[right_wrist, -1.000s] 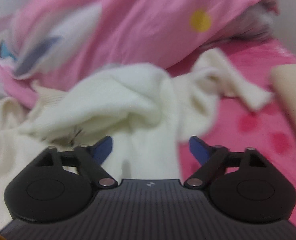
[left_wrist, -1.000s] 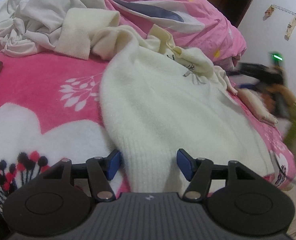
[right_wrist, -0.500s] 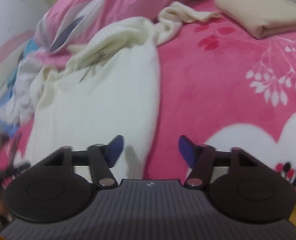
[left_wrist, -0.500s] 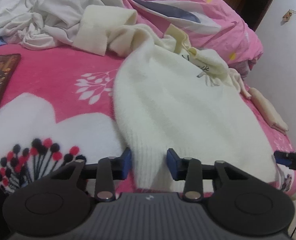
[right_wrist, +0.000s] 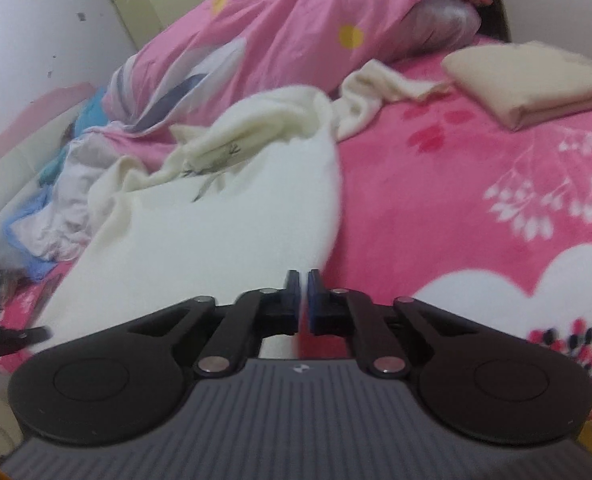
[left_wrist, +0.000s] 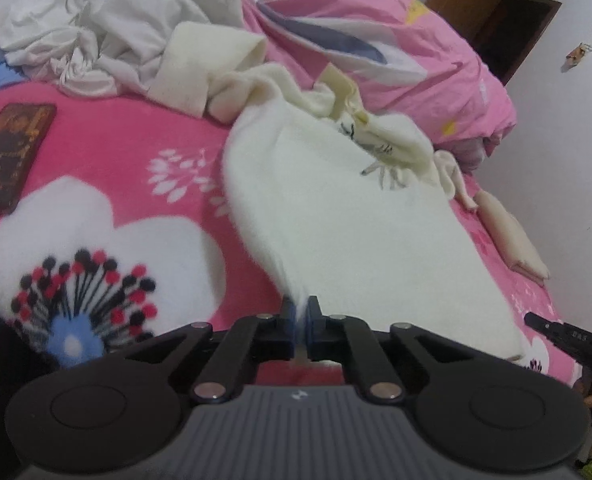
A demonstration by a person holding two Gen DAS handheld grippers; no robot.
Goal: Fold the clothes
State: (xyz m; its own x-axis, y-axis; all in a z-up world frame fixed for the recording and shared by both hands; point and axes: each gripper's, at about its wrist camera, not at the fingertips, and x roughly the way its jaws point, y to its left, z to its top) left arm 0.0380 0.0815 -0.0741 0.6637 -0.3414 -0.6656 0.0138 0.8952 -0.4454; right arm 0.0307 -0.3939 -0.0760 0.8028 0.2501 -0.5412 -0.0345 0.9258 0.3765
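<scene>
A pink blanket (left_wrist: pixel 96 140) with white flowers is covering the bed. A phone (left_wrist: pixel 10 156) is lying flat on it at the left edge of the left view. A pink duvet (left_wrist: pixel 375 28) is bunching up along the far side, with a grey pillow (right_wrist: pixel 447 20) showing beneath it in the right view. A brown cabinet (left_wrist: pixel 495 12) is standing against the white wall (left_wrist: pixel 567 140), where small hooks (left_wrist: pixel 575 52) are hanging.
</scene>
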